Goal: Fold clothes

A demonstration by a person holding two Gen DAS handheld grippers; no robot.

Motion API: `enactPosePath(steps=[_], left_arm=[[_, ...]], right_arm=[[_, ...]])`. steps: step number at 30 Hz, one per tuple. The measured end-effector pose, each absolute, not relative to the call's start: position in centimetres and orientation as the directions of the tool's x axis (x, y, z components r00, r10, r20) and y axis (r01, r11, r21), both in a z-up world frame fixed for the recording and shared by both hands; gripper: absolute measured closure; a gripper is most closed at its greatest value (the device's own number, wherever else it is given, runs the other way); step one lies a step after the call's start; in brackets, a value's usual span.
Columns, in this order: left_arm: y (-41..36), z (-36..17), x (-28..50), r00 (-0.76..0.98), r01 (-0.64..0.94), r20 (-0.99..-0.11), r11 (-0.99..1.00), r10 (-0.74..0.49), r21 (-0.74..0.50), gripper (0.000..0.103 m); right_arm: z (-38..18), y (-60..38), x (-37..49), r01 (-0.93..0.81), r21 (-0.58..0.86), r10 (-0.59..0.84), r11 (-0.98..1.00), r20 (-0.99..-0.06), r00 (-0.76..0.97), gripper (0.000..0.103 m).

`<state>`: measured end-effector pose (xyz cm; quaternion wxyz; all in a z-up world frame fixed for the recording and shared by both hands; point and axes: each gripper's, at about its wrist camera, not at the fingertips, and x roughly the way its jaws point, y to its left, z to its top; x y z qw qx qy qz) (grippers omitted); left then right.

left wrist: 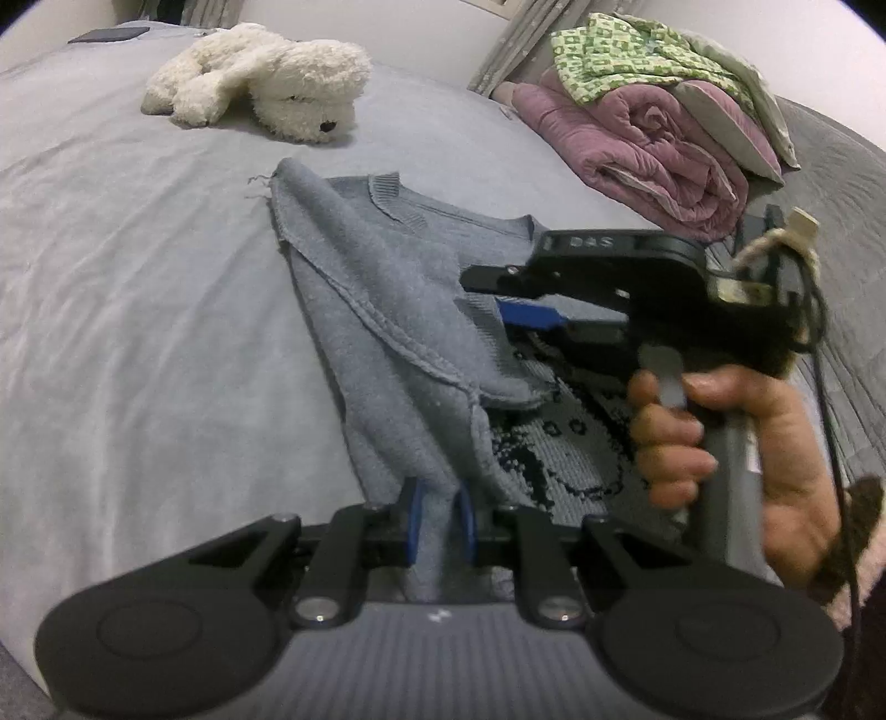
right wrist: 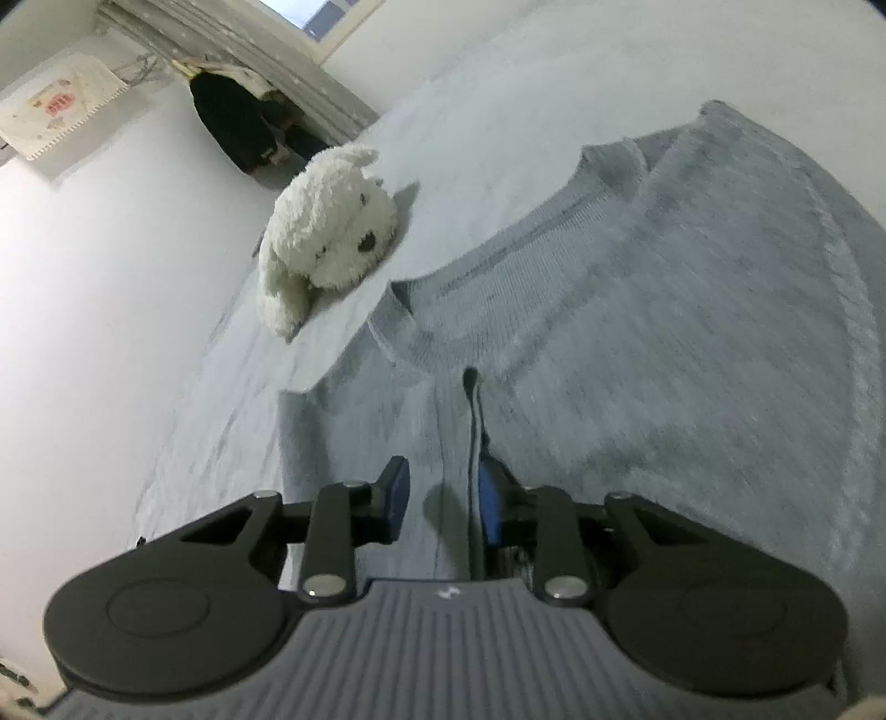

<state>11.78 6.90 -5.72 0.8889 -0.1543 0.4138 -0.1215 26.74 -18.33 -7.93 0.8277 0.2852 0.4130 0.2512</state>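
A grey-blue knit sweater (left wrist: 376,288) lies on the bed with one side folded over, so a black knitted pattern (left wrist: 554,443) shows beneath the flap. My left gripper (left wrist: 440,520) is shut on a ridge of the sweater near its lower edge. My right gripper (left wrist: 487,296), held by a hand (left wrist: 720,432), reaches in from the right over the folded flap. In the right wrist view the right gripper (right wrist: 443,495) has its blue pads apart, with sweater (right wrist: 664,332) fabric and a raised fold lying between them just below the neckline.
A white plush dog (left wrist: 266,83) (right wrist: 326,232) lies on the pale grey bed sheet (left wrist: 138,277) beyond the sweater. A rolled pink quilt topped with green patterned cloth (left wrist: 653,127) sits at the far right. A dark flat object (left wrist: 108,34) rests at the far left corner.
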Motion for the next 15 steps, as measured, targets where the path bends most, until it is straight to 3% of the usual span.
enactPosePath(steps=[5,11,15], left_arm=[[6.8,-5.7,11.8,0.627,0.091,-0.701,0.926,-0.339,-0.367,0.088],[6.8,-5.8,11.8,0.626,0.094,-0.704,0.929,-0.335,-0.359,0.088],[6.7,-5.8,11.7,0.625,0.094,-0.706,0.93,-0.332,-0.354,0.088]], right_arm=[[-7.1,-17.5,26.5,-0.216,0.621,0.611,0.754,-0.54,0.579,0.096],[-3.3,-17.0,24.5,-0.318,0.486,0.547,0.814,-0.457,0.701,0.097],[-2.4,-16.5,24.3,-0.327,0.393,0.492,0.86,-0.465,0.736,0.097]])
